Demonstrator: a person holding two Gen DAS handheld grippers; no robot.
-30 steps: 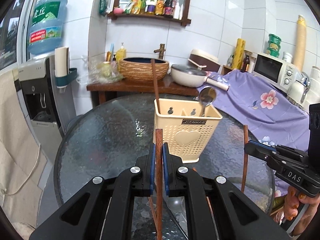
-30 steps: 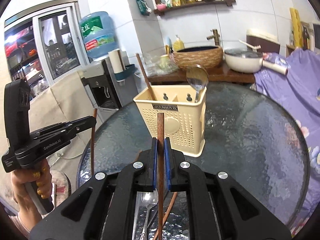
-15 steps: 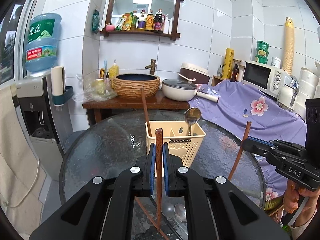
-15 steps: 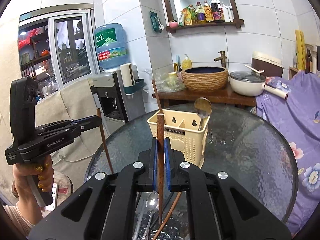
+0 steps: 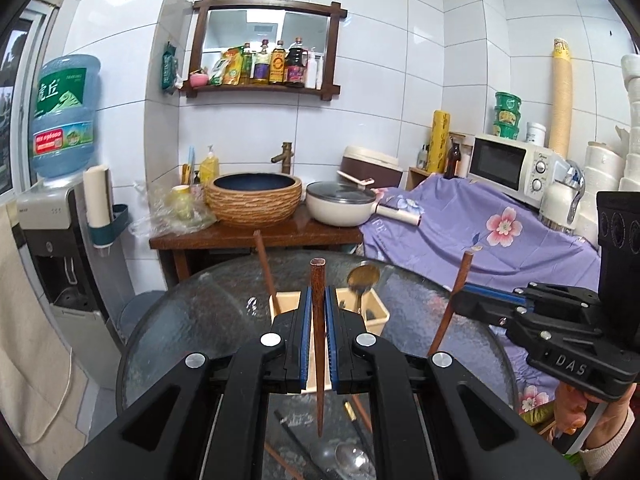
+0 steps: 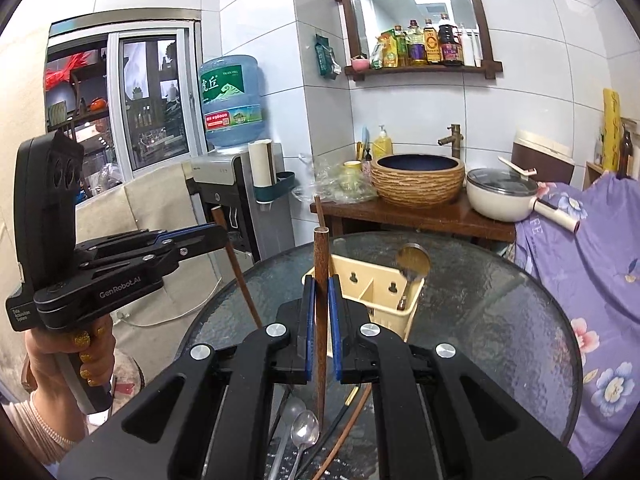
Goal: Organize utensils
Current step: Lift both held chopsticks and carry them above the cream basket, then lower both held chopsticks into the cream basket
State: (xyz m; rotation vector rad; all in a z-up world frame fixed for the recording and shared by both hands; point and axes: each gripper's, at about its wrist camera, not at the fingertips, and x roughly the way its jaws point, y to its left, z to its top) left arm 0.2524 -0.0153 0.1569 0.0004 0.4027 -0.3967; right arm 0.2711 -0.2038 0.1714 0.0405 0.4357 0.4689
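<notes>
each hand-held gripper, left (image 5: 318, 344) and right (image 6: 320, 328), grips a wooden chopstick (image 5: 318, 320) above the surface (image 5: 192, 320), so next comes lowering both into the beige holder (image 6: 372, 292).

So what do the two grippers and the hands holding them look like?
Both grippers, left and right, are black plastic with blue pads and silver screws. The left reads GenRobot.AI, the right DAS. The left hand has glittery gold nails and a pale knit sleeve.

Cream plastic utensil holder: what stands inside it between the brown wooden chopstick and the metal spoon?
Nothing. In the right wrist view, only the holder's own divider separates the chopstick from the spoon.
</notes>
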